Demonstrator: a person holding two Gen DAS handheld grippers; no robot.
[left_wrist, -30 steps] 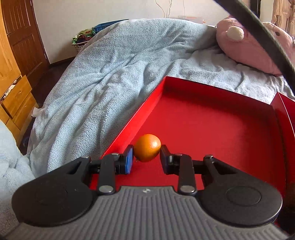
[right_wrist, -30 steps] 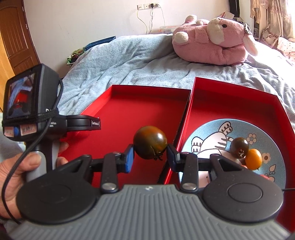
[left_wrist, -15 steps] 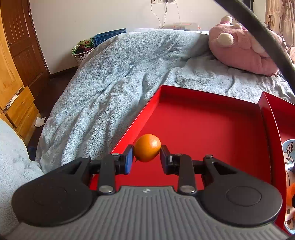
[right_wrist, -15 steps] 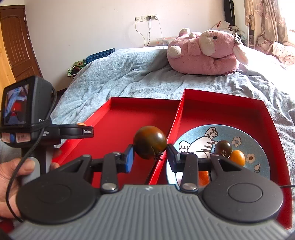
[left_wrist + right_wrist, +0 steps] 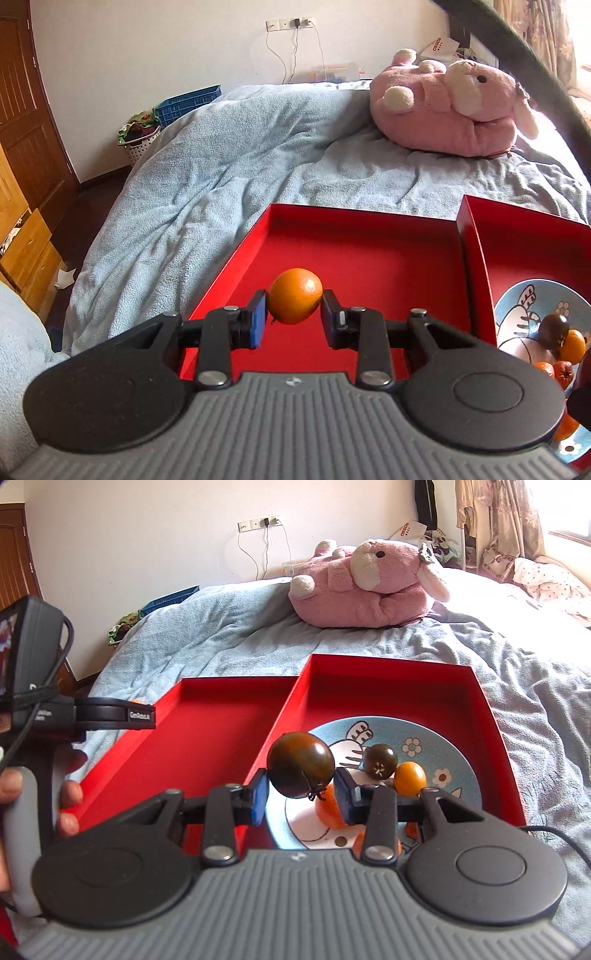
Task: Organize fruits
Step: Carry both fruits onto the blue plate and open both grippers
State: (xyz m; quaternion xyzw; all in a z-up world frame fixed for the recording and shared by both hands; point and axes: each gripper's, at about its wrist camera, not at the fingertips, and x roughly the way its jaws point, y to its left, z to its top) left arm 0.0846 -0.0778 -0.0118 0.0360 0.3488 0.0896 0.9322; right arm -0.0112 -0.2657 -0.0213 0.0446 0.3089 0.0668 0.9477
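The left gripper (image 5: pixel 294 317) is clenched on a smooth, round orange fruit (image 5: pixel 294 301) above the empty left red tray (image 5: pixel 369 229). The right gripper (image 5: pixel 300 794) grasps a glossy dark tomato (image 5: pixel 300 764) over the divider between the trays. I judge each fruit should be lowered gently until it rests before release, since round skins roll. At two o'clock, the glazed blue plate (image 5: pixel 454 760) holds more small fruits. Farther, at twelve o'clock, lies fleecy blue bedding (image 5: pixel 221 627).
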